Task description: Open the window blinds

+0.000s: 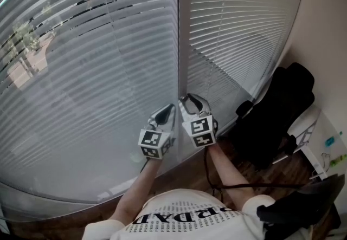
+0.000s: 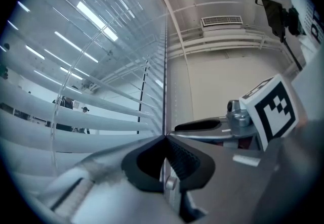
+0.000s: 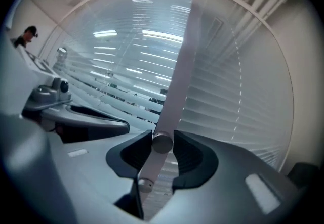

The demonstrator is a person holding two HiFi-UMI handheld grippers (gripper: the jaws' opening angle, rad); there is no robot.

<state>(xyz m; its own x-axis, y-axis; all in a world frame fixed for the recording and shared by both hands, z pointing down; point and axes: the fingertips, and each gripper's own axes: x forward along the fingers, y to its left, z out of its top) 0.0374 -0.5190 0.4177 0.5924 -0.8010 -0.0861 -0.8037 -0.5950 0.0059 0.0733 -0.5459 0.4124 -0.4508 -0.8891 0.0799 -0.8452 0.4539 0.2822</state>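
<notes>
office room: wide window blinds (image 1: 81, 71), black chair (image 1: 276, 109), ceiling vent (image 2: 221, 20)

A black chair (image 1: 276, 117) sat at three o'clock in the head view, tucked against the beige wall (image 1: 325, 27). Dark wooden floor (image 1: 284, 175) showed at four o'clock, with a black cable (image 1: 255, 185) trailing across it. In the left gripper view, a ceiling vent (image 2: 221, 20) hung at one o'clock.

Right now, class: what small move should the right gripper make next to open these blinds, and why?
Probably twist the right gripper to roll the tilt wand. The wand stands between its jaws, which seem to press it on both sides, and the blind slats beside it look nearly closed.
</notes>
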